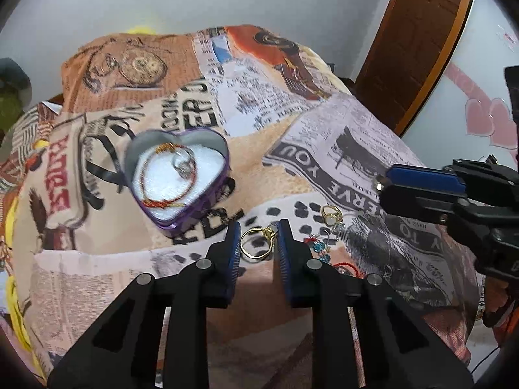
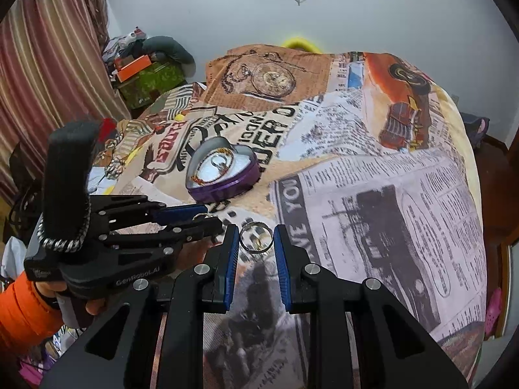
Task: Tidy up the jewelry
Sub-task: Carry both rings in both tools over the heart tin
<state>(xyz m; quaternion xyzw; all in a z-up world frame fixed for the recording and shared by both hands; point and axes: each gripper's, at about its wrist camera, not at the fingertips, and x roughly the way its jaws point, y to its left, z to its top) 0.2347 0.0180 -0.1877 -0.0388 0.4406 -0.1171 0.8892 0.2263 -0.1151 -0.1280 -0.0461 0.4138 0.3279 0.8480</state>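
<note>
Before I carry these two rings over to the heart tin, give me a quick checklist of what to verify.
1. Left gripper clamps gold ring: ok.
2. Right gripper clamps silver ring: ok.
3. Heart tin lid off: ok.
4. Free padding inside beside bracelet: ok.
5. Grip firmness on both rings: cannot tell.
6. Blanket cleared of jewelry: not ok, yellow-stone ring and blue beads lie there.

Newsprint-collage bedspread (image 2: 373,194) lying under jaws; white wall (image 2: 373,9) beyond; striped curtain (image 2: 48,64) hanging far left.
</note>
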